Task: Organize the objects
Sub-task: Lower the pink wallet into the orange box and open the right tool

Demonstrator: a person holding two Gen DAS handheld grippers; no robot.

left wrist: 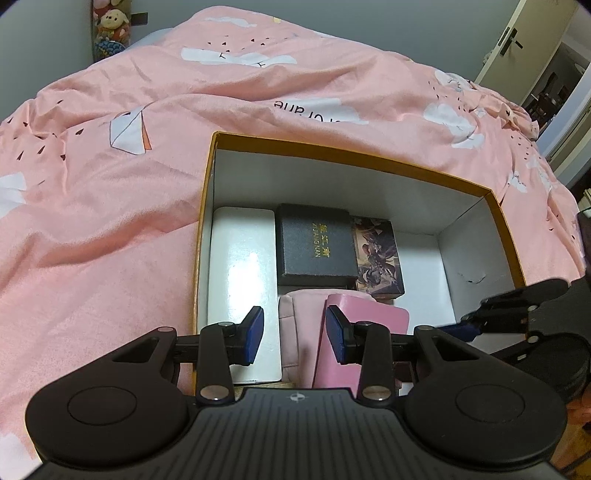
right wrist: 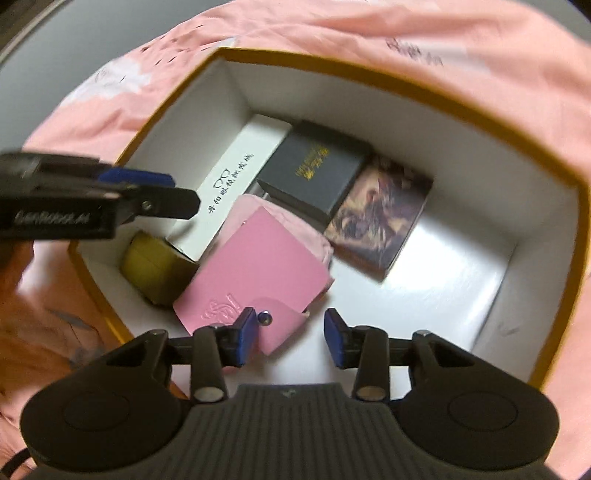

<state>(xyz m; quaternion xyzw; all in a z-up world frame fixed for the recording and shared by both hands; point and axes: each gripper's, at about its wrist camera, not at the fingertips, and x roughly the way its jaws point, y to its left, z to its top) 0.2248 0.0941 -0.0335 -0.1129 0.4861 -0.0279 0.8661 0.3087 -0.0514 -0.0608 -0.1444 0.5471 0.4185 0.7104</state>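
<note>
An open cardboard box (left wrist: 369, 157) with a mustard rim and white inside lies on the bed; it also shows in the right wrist view (right wrist: 369, 74). Inside it are a long white glasses box (left wrist: 240, 258) (right wrist: 240, 166), a black box with gold lettering (left wrist: 316, 243) (right wrist: 314, 170), a dark picture-printed box (left wrist: 376, 254) (right wrist: 380, 221), a pink wallet (left wrist: 369, 332) (right wrist: 255, 269) lying on a pink cloth (left wrist: 295, 325) (right wrist: 288, 225), and an olive-gold box (right wrist: 155, 269). My left gripper (left wrist: 295, 334) is open above the box's near end. My right gripper (right wrist: 290, 338) is open just above the wallet's snap flap.
A rumpled pink duvet (left wrist: 110, 203) with white prints covers the bed around the box. A plush toy (left wrist: 110, 22) hangs at the far wall. A door (left wrist: 517, 40) stands open at the far right. The box floor at the right (right wrist: 424, 295) is bare.
</note>
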